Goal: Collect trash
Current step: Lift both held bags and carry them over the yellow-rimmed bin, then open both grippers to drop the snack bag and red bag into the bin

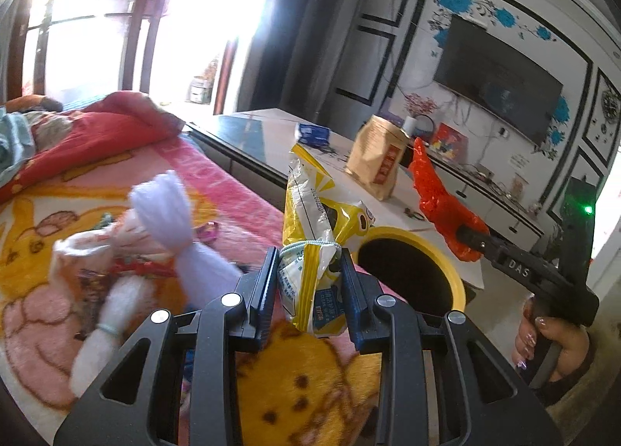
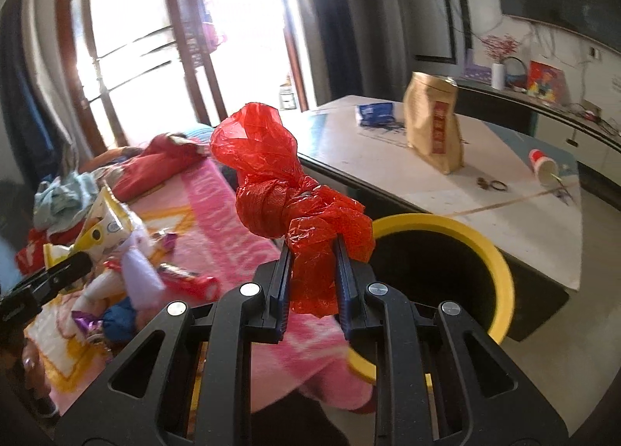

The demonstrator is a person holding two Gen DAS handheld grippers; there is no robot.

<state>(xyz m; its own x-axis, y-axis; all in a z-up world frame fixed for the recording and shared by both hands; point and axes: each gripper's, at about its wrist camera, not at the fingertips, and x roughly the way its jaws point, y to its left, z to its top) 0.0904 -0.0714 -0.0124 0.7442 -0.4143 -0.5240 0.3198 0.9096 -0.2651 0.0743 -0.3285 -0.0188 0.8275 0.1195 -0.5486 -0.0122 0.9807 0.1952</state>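
Trash held at the bin: your left gripper (image 1: 310,287) is clenched on a yellow-and-white snack bag (image 1: 314,228), tied round the middle with a pale elastic band and standing upright between the blue pads. Your right gripper (image 2: 312,275) is clenched on a knotted red plastic bag (image 2: 287,182), which rises above the fingers and leans left. Both bags hang just beside the rim of the yellow bin (image 2: 500,263), the red one at its near-left edge; the bin's dark interior shows no contents that can be made out. Behind the bin stands a white table (image 2: 388,151) carrying an upright brown paper pouch (image 2: 432,124), its top open, contents not visible; a blue packet (image 2: 374,114) lying flat; and a red paper cup (image 2: 543,166) tipped on its side, mouth toward you. Left of the bin, a pink cartoon blanket (image 1: 248,190) bears loose wrappers and a white-and-lilac bundle (image 1: 163,224), blurred.
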